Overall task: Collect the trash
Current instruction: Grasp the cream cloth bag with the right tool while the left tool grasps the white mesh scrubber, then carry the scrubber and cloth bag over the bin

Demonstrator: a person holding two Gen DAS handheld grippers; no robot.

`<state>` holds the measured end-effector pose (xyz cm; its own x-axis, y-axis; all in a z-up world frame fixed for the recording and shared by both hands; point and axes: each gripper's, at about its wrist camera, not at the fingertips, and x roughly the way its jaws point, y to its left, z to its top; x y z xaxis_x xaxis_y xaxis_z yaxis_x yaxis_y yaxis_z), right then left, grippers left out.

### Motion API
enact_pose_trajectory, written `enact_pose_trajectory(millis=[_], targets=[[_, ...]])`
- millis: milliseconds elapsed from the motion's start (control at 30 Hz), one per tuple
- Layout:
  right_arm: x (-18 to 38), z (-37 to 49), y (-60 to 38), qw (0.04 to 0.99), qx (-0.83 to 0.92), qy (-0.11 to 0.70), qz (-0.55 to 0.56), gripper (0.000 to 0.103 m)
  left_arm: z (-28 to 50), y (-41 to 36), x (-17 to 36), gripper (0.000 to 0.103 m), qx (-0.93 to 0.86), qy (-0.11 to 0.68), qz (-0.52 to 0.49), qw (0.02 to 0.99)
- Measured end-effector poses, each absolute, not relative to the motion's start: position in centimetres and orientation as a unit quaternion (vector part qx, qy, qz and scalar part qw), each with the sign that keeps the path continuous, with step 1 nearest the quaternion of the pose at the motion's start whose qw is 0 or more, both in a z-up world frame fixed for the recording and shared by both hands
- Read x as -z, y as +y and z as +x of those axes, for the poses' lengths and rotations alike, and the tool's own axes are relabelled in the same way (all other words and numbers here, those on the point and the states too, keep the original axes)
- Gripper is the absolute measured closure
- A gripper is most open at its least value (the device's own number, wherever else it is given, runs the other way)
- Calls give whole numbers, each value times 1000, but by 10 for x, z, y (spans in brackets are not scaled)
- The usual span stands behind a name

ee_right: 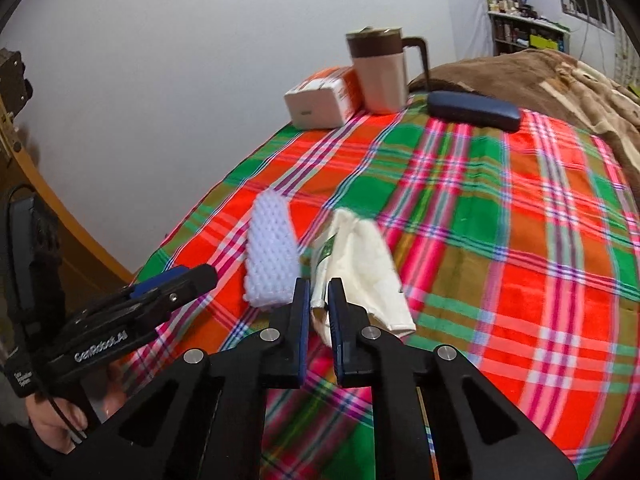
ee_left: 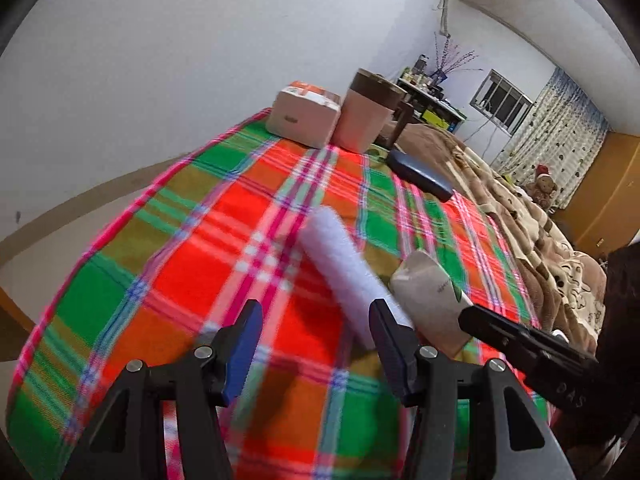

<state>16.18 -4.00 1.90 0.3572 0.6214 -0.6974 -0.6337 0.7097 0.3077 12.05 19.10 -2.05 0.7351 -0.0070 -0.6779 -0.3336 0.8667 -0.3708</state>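
Note:
A white foam net sleeve lies on the plaid cloth; it also shows in the right wrist view. My left gripper is open and empty, its right finger close beside the sleeve's near end. A crumpled cream paper bag with green print lies beside the sleeve, and shows in the left wrist view. My right gripper is shut on the bag's near corner. The left gripper also shows in the right wrist view.
At the far edge of the cloth stand an orange-and-white box and a lidded pink-and-brown bin. A dark blue case lies beside them. A brown blanket is on the right.

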Motion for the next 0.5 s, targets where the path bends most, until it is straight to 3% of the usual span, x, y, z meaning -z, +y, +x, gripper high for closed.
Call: enact_pose_trajectory(millis=[267, 333, 367, 500], targets=[[-17, 171, -64, 833, -361, 420, 7, 94, 165, 173, 33, 47, -79, 378, -250, 888], [-16, 172, -69, 835, -357, 419, 12, 94, 171, 170, 36, 58, -80, 383, -248, 886], [-17, 172, -71, 836, -356, 418, 14, 94, 172, 169, 38, 69, -80, 387, -244, 885], [-18, 172, -82, 841, -349, 413, 20, 94, 170, 161, 34, 77, -79, 385, -223, 892]])
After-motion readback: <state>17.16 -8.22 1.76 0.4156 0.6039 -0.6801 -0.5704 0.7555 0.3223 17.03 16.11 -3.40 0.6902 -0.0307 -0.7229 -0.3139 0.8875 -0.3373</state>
